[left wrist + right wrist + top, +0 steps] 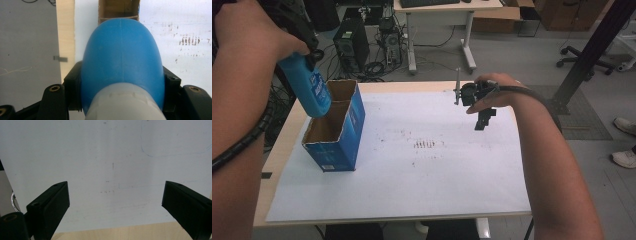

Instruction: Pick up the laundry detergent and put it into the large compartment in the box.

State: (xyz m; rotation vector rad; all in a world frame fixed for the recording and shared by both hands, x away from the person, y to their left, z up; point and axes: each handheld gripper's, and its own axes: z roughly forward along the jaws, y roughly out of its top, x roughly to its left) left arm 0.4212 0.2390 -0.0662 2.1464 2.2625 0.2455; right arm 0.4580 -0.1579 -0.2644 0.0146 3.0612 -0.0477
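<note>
Blue bottle clamped base-down in the left gripper, tilted just above the open blue carton – could catch the carton's rim and tip it – right gripper well apart, jaws wide, empty.

We see a blue plastic bottle with a pale grey cap end, tilted with its rounded base pointing down into the blue cardboard box. The box stands upright with its top open, showing a brown inside split by a divider into two compartments. The bottle's base hangs just over the rim of the nearer compartment; we cannot tell whether it touches the box. White lettering marks the bottle's side.
</note>
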